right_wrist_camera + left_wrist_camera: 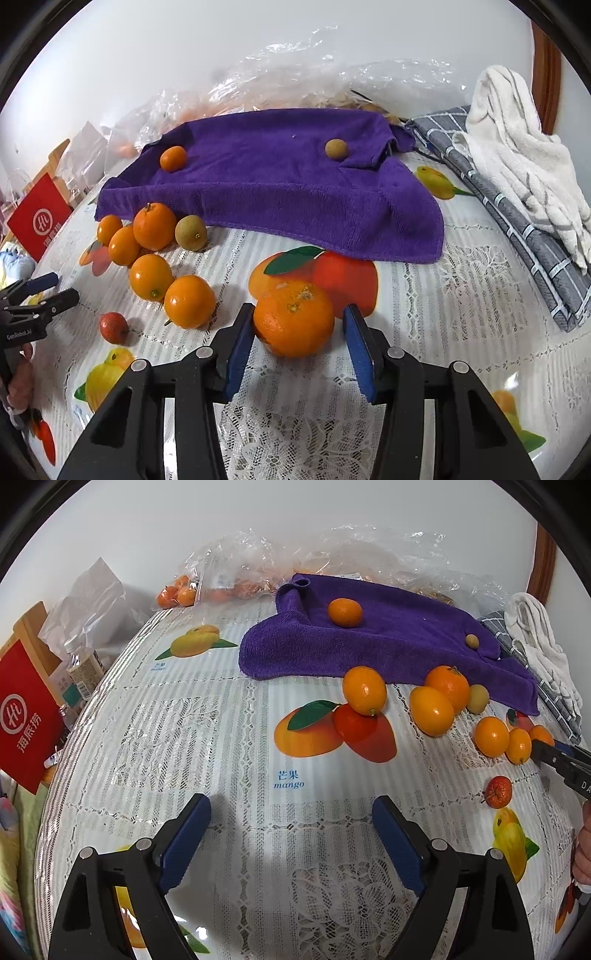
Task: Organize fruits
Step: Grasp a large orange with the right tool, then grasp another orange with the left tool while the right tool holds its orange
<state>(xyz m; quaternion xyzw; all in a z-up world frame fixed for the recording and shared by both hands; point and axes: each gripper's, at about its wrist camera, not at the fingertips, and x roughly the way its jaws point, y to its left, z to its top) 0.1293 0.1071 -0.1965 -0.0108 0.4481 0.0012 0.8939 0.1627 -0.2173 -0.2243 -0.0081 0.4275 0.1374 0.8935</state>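
Between the blue pads of the right gripper [298, 334] sat a large orange [293, 318], dimpled and slightly scuffed near its stem end, resting on the fruit-printed tablecloth [443, 332]. One pad touched its side; the other stood just clear, so the jaws bracketed it without pinching. Beyond it, a cluster of smaller smooth oranges [153, 225] and one greenish-brown fruit [191, 232] lay beside the near edge of a purple towel [280, 195], which carried a small orange [173, 158] and a second brownish fruit [336, 149]. A tiny red fruit [113, 327] lay apart, nearer the left gripper [291, 823].

Only the left wrist view showed that gripper's jaws spread wide over bare cloth, plus a red carton [26, 716] and a plastic bottle [83, 664] at the table's edge. Only the right wrist view showed the large orange, hidden from the other camera.
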